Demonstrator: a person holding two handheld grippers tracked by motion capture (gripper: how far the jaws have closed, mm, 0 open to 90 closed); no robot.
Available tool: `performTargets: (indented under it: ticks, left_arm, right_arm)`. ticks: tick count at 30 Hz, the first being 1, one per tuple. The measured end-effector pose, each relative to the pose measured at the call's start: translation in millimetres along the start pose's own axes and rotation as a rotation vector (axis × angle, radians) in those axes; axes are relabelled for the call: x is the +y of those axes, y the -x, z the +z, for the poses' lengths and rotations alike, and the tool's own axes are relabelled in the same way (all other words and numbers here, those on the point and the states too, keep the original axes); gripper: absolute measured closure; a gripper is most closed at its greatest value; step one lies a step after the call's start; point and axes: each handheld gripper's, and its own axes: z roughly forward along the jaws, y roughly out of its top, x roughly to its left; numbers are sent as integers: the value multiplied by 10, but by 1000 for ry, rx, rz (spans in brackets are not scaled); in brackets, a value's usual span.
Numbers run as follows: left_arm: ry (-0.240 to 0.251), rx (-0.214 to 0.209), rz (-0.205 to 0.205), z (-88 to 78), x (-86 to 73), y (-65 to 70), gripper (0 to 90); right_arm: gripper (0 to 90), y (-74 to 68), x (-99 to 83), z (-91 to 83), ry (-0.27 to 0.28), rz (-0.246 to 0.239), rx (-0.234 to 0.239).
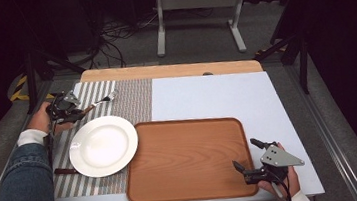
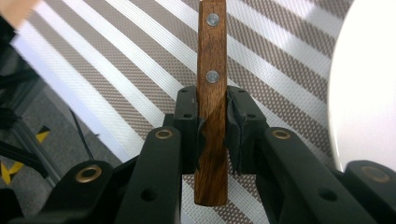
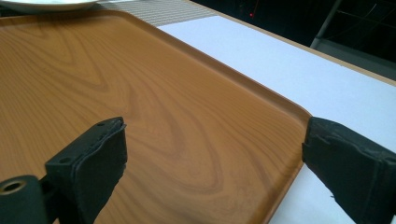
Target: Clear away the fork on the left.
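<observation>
A fork (image 1: pixel 102 100) with a wooden handle (image 2: pixel 211 88) is held over the striped placemat (image 1: pixel 131 98), tines pointing right. My left gripper (image 1: pixel 75 113) (image 2: pixel 212 128) is shut on that handle, near its end. A white plate (image 1: pixel 103 145) (image 2: pixel 369 88) lies on the placemat just in front of it. A brown handle (image 1: pixel 64 171), probably a knife's, pokes out at the plate's left. My right gripper (image 1: pixel 245 154) (image 3: pixel 215 163) is open, one jaw above the wooden tray (image 1: pixel 187 157) (image 3: pixel 140 102) and the other outside its right rim.
The tray overlaps the placemat's right part and touches the plate's edge (image 3: pixel 46 3). White table surface (image 1: pixel 216 94) (image 3: pixel 303 79) stretches behind and right of the tray. A table frame (image 1: pixel 197 8) and cables stand on the floor beyond.
</observation>
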Motion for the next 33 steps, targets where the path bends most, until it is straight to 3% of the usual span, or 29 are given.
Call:
performTargets:
  ticks: [6,10,11,20,33]
  left_arm:
    - [101,46,-34,-109,-20,72,761]
    - [152,64,-46,-189,-14,122,761]
    - [169,50,-52,-209,-12,137,761]
    - [247,74,-35,-358,94,317,761]
    - [384,55,-14,-545,187,646,761]
  right_arm:
    - [73,12,14,16,6,-1,-8]
    - [73,21,13,0,16,4,-14]
    - [72,26,13,-6,23,4,-21]
    - [70,66,9,-46,51,21,-39]
    - [70,68,33,-68,75,28,-40]
